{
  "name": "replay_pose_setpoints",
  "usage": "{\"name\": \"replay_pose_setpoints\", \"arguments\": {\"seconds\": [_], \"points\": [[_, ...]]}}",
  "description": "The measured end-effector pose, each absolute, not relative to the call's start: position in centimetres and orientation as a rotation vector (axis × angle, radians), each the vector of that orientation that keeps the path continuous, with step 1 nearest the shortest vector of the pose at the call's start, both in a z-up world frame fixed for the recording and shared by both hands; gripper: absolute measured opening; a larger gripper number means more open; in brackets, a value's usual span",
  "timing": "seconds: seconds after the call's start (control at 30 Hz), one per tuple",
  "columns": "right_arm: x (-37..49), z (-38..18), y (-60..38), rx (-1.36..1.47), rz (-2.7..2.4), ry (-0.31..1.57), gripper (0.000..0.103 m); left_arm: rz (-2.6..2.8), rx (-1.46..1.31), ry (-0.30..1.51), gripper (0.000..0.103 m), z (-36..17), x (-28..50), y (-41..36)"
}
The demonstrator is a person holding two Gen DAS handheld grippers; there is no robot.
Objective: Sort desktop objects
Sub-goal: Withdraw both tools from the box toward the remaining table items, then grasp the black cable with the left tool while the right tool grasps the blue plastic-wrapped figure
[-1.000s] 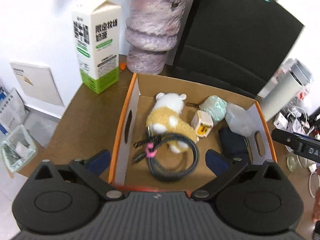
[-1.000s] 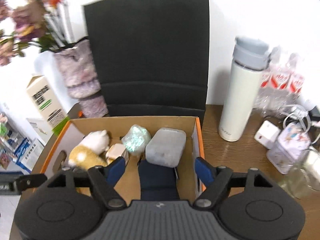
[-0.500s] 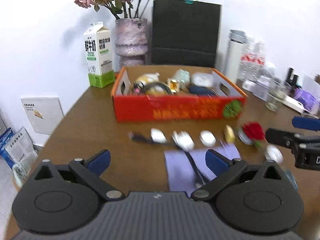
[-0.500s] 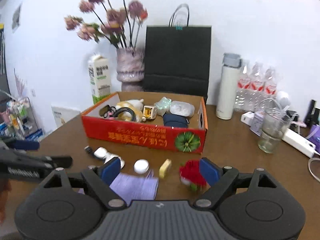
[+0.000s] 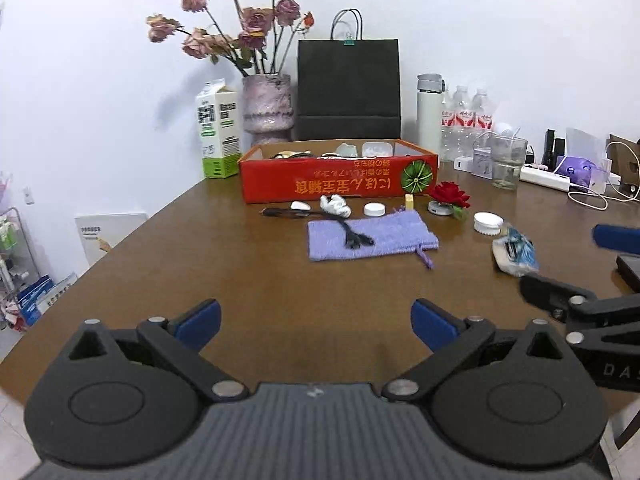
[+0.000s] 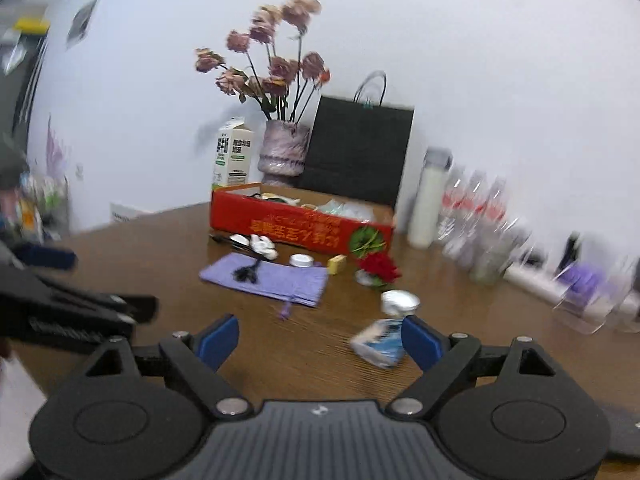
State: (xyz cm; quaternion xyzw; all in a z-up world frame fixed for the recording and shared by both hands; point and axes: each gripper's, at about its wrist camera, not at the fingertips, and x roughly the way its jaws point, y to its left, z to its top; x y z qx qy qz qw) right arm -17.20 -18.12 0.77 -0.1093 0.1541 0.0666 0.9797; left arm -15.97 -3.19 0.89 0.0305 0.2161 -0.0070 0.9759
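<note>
The red cardboard box [image 5: 340, 182] [image 6: 296, 224] stands far back on the brown table, with things inside. In front of it lie a purple pouch [image 5: 372, 236] [image 6: 268, 276] with a black cable [image 5: 352, 236] across it, a white cap [image 5: 375, 209], a yellow block [image 5: 409, 200], a red rose [image 5: 450, 196] and a white lid [image 5: 488, 222]. A blue-white packet [image 5: 516, 254] [image 6: 380, 344] lies just beyond my right gripper's right fingertip. My left gripper [image 5: 316, 316] is open and empty, low over the near table. My right gripper [image 6: 320, 338] is opening, with nothing between its pads.
Along the back wall stand a milk carton [image 5: 218, 136], a vase [image 5: 267, 108] of dried roses, a black paper bag [image 5: 348, 88], a white flask [image 5: 429, 112] and water bottles. A glass [image 5: 506, 160] and a power strip [image 5: 544, 178] sit at the right. The table edge curves off at the left.
Both grippers have pulled back from over the box to the near side of the table and sunk lower. The right jaws stand wider than before.
</note>
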Motion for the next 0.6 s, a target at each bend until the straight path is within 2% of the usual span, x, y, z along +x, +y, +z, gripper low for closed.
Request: {"name": "replay_pose_setpoints", "arguments": {"seconds": [0.17,0.4,0.6], "points": [[-19.0,0.0,-19.0,-0.184,0.135,0.334,0.088,-0.001,0.03,0.467,0.103,0.5,-15.3,-2.5],[-16.8,0.0,-20.0,-0.135,0.107,0.389,0.088,-0.041,0.006,0.492,0.102,0.8,-13.3,-2.3],[-12.1,0.3,-22.1,-0.011,0.096,0.499,0.086,-0.101,-0.07,0.455,0.097,4.4,-5.9,-0.1]]}}
